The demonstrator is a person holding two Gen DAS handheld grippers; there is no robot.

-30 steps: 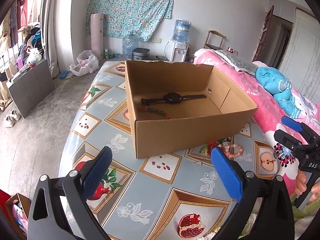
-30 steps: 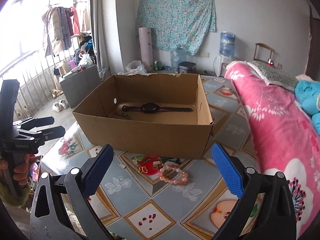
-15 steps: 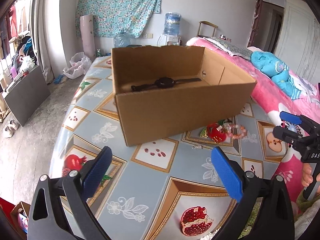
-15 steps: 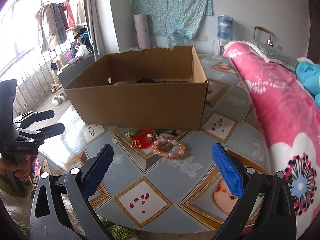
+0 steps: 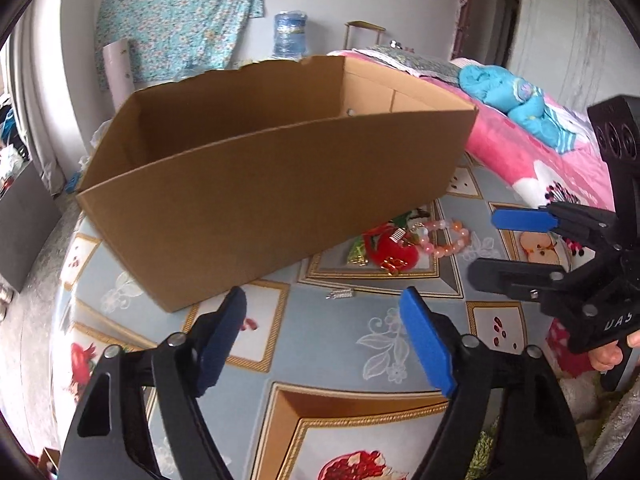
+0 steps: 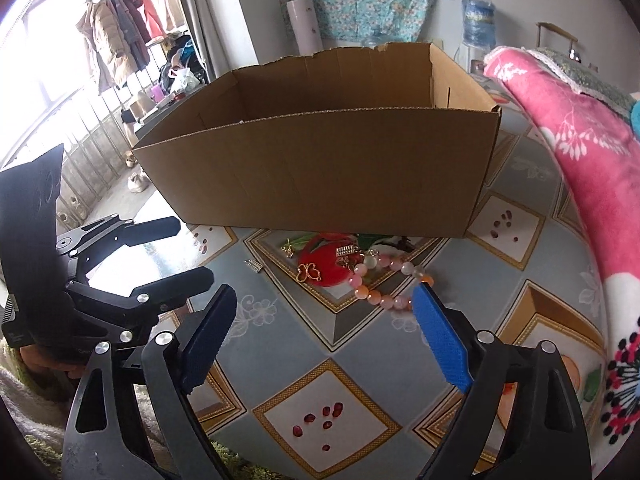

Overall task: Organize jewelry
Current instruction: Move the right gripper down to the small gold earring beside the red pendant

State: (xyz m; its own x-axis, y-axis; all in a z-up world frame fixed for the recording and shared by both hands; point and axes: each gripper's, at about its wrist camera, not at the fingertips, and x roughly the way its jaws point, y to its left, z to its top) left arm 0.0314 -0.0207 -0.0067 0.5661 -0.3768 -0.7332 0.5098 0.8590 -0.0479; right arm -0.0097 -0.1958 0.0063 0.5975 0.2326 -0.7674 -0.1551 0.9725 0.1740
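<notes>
An open cardboard box stands on the patterned table; its inside floor is hidden from both views. It also shows in the right wrist view. In front of it lie a pink and orange bead bracelet, a small gold butterfly charm and a small silver clip on the tabletop. The bracelet and clip also show in the left wrist view. My left gripper is open and empty, low over the table before the clip. My right gripper is open and empty, just short of the bracelet.
The table has a fruit-print cloth. A pink bed runs along its right side. A clothes rack and window railing stand left, with a water dispenser at the back wall.
Both grippers have dropped lower and moved closer to the table and the jewelry in front of the box. The box's inside with the watch has gone out of sight.
</notes>
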